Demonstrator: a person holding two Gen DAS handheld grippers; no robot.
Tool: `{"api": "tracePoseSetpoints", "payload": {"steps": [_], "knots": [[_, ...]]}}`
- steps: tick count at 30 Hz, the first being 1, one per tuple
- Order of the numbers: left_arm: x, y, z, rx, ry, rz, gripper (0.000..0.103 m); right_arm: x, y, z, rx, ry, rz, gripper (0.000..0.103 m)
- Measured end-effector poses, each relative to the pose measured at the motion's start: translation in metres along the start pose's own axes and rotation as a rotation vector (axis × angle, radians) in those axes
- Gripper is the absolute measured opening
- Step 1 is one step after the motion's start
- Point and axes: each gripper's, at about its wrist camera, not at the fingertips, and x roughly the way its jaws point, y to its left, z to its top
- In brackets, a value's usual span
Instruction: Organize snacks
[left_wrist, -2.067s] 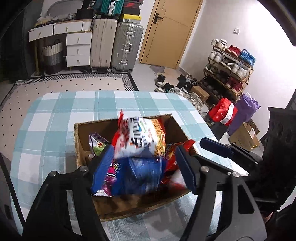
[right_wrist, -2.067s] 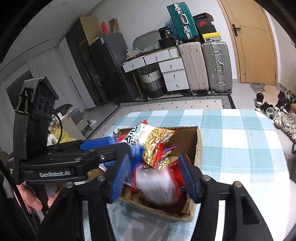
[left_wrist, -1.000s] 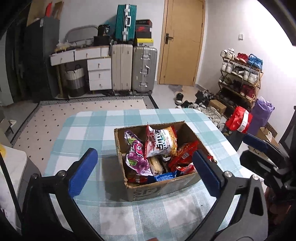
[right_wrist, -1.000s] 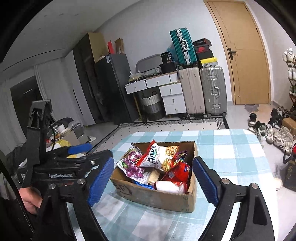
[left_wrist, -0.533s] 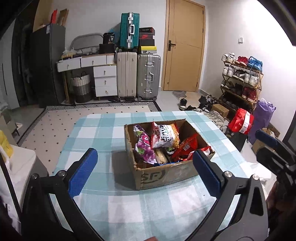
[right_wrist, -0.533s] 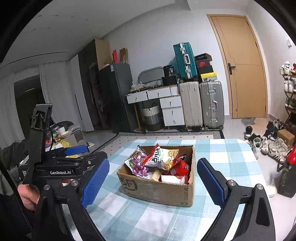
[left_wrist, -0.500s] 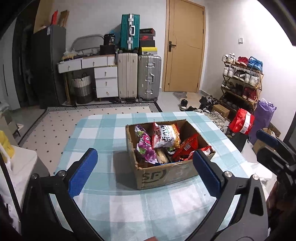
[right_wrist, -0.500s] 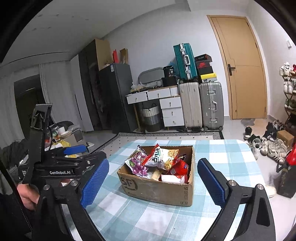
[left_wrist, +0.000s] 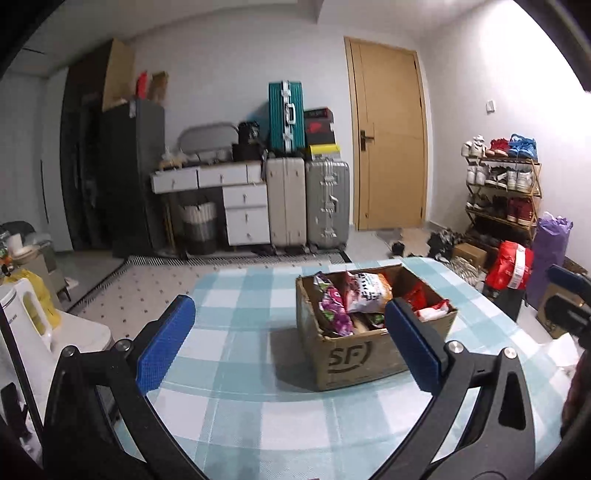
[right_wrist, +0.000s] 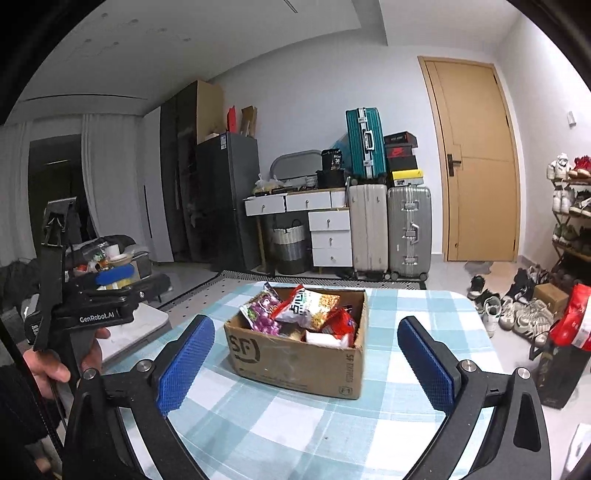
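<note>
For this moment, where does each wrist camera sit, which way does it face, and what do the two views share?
Left wrist: on the left gripper, jaws wide apart and empty, facing across the checked table at the cardboard box, right of centre.
Right wrist: on the right gripper, open and empty, facing the same box; a hand holding the left gripper shows at left.
Shared: box of snack bags, suitcases, door.

A matt cardboard box (right_wrist: 295, 360) is holding glossy plastic snack bags (right_wrist: 306, 306) on a checked cloth (left_wrist: 258, 387), while textured blue pads (right_wrist: 186, 363) are fronting matt black plastic fingers; ribbed metal suitcases (right_wrist: 408, 230) are gleaming behind.
</note>
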Motion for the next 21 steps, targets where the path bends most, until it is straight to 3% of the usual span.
{"api": "tracePoseSetpoints", "payload": {"steps": [6,14,21], "knots": [[0.007,0.007,-0.037,0.011,-0.027,0.037,0.102,-0.001,-0.011,-0.023,0.014,0.000,-0.034,0.101],[0.043,0.017,-0.077,-0.035,0.003,0.066,0.102,0.011,-0.027,-0.055,0.022,0.020,-0.087,0.101],[0.067,0.023,-0.087,-0.050,0.033,0.073,0.102,0.027,-0.038,-0.071,0.004,0.043,-0.109,0.101]]}}
